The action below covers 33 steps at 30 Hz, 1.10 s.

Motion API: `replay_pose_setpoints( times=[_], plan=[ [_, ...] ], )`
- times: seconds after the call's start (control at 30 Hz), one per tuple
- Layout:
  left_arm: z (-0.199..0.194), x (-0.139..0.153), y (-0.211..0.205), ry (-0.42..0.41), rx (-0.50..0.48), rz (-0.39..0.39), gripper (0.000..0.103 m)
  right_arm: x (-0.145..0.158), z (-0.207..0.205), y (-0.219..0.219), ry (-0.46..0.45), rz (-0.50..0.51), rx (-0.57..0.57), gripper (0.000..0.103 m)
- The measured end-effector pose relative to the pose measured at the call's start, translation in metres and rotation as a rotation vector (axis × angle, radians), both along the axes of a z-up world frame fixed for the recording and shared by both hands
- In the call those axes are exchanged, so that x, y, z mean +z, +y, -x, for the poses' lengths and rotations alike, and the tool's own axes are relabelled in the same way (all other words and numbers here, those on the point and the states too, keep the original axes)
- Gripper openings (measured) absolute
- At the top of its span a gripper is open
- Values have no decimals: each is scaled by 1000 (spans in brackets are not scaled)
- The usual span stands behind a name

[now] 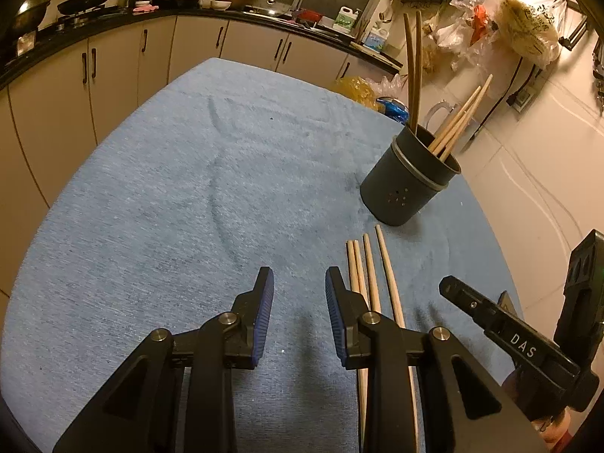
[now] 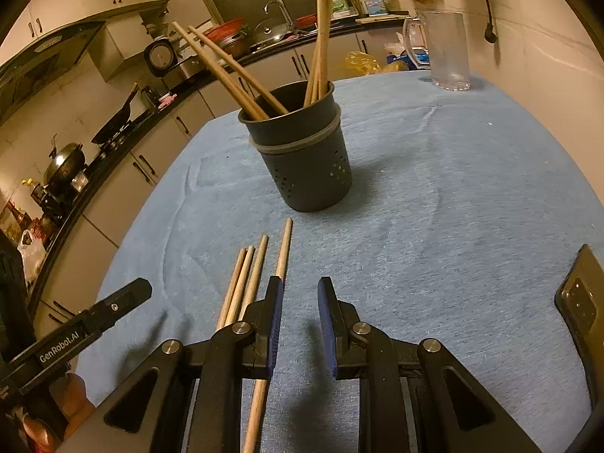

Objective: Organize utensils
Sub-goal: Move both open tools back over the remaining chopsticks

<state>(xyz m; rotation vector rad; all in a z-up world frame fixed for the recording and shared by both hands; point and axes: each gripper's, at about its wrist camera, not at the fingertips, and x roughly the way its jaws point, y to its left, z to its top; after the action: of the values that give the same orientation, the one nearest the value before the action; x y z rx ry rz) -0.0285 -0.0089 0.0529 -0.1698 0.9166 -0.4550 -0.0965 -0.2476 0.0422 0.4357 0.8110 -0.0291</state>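
A dark utensil cup [image 1: 409, 181] [image 2: 305, 151] stands on the blue cloth and holds several chopsticks. Several loose wooden chopsticks [image 1: 372, 275] [image 2: 251, 275] lie side by side on the cloth in front of it. My left gripper [image 1: 299, 294] is open and empty, just left of the loose chopsticks, its right finger over their near ends. My right gripper [image 2: 300, 302] is open and empty, just right of them, its left finger over the rightmost stick. The right gripper also shows at the right edge of the left wrist view [image 1: 490, 313].
The blue cloth [image 1: 188, 188] [image 2: 453, 207] covers the table. A clear plastic jug [image 2: 445, 49] stands at the far corner. Plastic bags [image 1: 358, 90] lie at the far edge. A dark object [image 2: 581, 302] sits at the right edge. Kitchen counter and cabinets lie beyond.
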Motion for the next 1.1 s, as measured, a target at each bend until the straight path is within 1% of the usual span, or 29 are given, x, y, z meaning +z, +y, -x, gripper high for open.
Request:
replay_pose_setpoints(
  times=[0.63, 1.1],
  plan=[
    [-2, -7, -22, 28, -28, -44, 32, -3, 1, -30, -17, -57, -47, 21],
    [-3, -11, -32, 42, -44, -64, 35, -6, 3, -39, -19, -79, -59, 22]
  ],
)
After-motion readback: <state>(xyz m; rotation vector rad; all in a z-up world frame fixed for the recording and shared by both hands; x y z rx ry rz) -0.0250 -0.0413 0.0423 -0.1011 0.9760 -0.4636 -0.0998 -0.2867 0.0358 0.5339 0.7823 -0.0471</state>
